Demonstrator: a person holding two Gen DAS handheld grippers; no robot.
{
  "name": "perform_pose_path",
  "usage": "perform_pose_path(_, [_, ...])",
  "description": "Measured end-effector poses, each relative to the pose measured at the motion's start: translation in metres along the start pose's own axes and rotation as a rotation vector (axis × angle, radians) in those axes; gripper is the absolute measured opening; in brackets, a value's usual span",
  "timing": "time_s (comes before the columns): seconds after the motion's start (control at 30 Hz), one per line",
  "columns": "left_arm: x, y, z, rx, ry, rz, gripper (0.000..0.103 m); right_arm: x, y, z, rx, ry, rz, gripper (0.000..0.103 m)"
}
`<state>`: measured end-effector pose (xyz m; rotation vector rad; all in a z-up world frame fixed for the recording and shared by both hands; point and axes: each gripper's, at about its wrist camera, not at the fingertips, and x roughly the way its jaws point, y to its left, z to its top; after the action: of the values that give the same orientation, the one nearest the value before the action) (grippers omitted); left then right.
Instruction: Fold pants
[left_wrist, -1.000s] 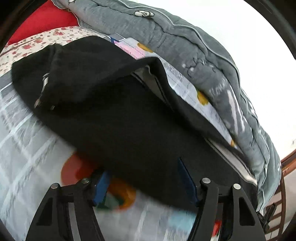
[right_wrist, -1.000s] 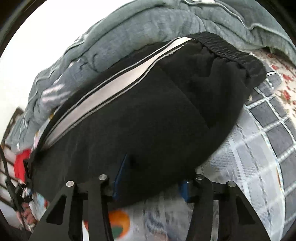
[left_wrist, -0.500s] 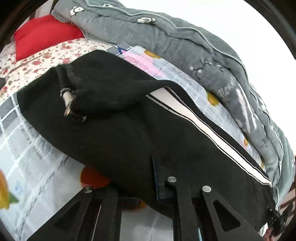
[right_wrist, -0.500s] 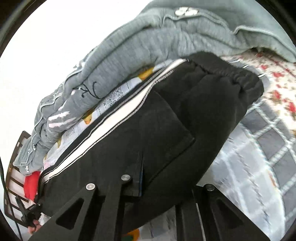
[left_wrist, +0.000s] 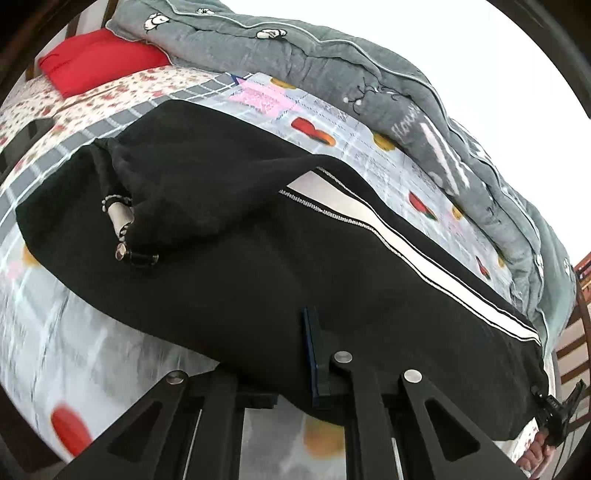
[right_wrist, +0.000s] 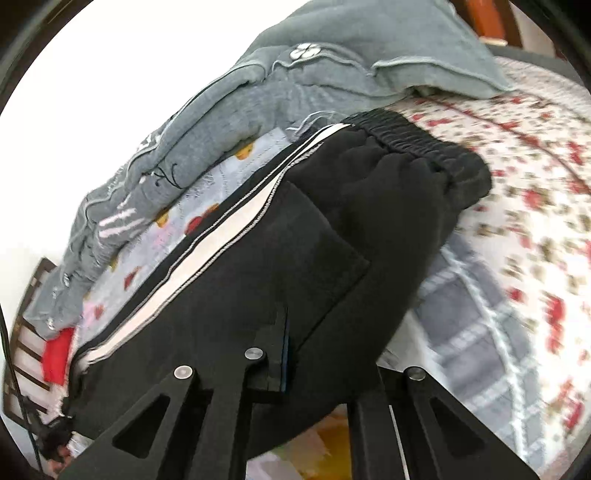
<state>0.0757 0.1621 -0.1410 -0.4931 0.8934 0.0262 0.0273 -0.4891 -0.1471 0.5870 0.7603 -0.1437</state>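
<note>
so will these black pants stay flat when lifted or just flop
Likely flop: the black pants already bunch and sag where the left gripper pinches them. The fabric looks thick, so probably fairly heavy. The drawstring tips may swing.

The left wrist view sits low and close behind the left claw (left_wrist: 295, 354), looking down and forward along the black pants (left_wrist: 240, 236) toward the grey quilt (left_wrist: 332, 66) bunched at the far side of the bed (left_wrist: 55, 314) and the red pillow (left_wrist: 96, 66) at upper left. The right wrist view rides just behind the right claw (right_wrist: 317, 354), also tilted down and very near the cloth, facing the elastic waistband (right_wrist: 417, 136) and the floral sheet (right_wrist: 524, 177). Both views share the pants' white side stripe (left_wrist: 388, 236), the quilt and the patterned bedcover.
</note>
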Motion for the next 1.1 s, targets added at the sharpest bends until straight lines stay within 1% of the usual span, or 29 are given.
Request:
perform_pose_path(0.07, [-0.011,0.003,-0.014,0.007,0.007,-0.005,0.011,-0.016,-0.01,-0.01,-0.011,-0.011,-0.004,0.008])
perform_pose_path(0.17, [-0.02,0.004,-0.026,0.03,0.021,-0.013,0.013,-0.031,-0.025,-0.022,-0.004,-0.001,0.004,0.008])
perform_pose_path(0.2, [-0.024,0.005,-0.032,0.052,0.032,-0.007,0.014,-0.033,-0.03,-0.025,-0.001,0.006,0.001,0.009])
perform_pose_path(0.27, [-0.028,0.004,-0.037,0.083,0.052,0.015,0.02,-0.035,-0.038,-0.032,0.011,0.046,-0.031,0.015])
perform_pose_path(0.3, [-0.031,0.005,-0.041,0.099,0.064,0.03,0.022,-0.038,-0.041,-0.035,0.017,0.052,-0.047,0.023])
perform_pose_path(0.33, [-0.034,0.006,-0.043,0.107,0.067,0.036,0.026,-0.045,-0.044,-0.038,0.022,0.044,-0.063,0.027])
perform_pose_path(0.37, [-0.042,0.008,-0.048,0.122,0.059,0.052,0.03,-0.052,-0.046,-0.041,0.019,0.03,-0.083,0.028])
perform_pose_path(0.4, [-0.047,0.01,-0.05,0.129,0.049,0.057,0.031,-0.062,-0.046,-0.044,0.005,0.013,-0.115,0.029])
perform_pose_path(0.43, [-0.054,0.013,-0.053,0.139,0.037,0.055,0.036,-0.07,-0.047,-0.045,-0.009,-0.004,-0.142,0.03])
perform_pose_path(0.47, [-0.062,0.018,-0.055,0.142,0.029,0.052,0.044,-0.08,-0.046,-0.045,-0.028,-0.025,-0.175,0.03])
perform_pose_path(0.53, [-0.077,0.028,-0.058,0.141,-0.003,0.055,0.052,-0.097,-0.042,-0.043,-0.059,-0.071,-0.225,0.03])
perform_pose_path(0.6, [-0.09,0.037,-0.06,0.143,-0.04,0.043,0.052,-0.11,-0.038,-0.038,-0.078,-0.107,-0.232,0.031])
perform_pose_path(0.63, [-0.098,0.042,-0.062,0.146,-0.055,0.019,0.053,-0.115,-0.034,-0.037,-0.088,-0.119,-0.224,0.033])
perform_pose_path(0.7, [-0.103,0.047,-0.06,0.143,-0.073,0.008,0.053,-0.119,-0.026,-0.036,-0.102,-0.133,-0.211,0.036])
perform_pose_path(0.8, [-0.097,0.052,-0.053,0.155,-0.072,0.047,0.053,-0.11,-0.008,-0.038,-0.136,-0.124,-0.187,0.038])
perform_pose_path(0.93, [-0.09,0.05,-0.043,0.185,-0.09,0.045,0.051,-0.084,0.022,-0.046,-0.186,-0.072,-0.167,0.038])
perform_pose_path(1.03, [-0.077,0.046,-0.032,0.213,-0.095,0.088,0.051,-0.072,0.043,-0.055,-0.238,-0.047,-0.174,0.038])
perform_pose_path(1.1, [-0.063,0.05,-0.024,0.2,-0.076,0.124,0.051,-0.067,0.052,-0.061,-0.253,-0.036,-0.172,0.038])
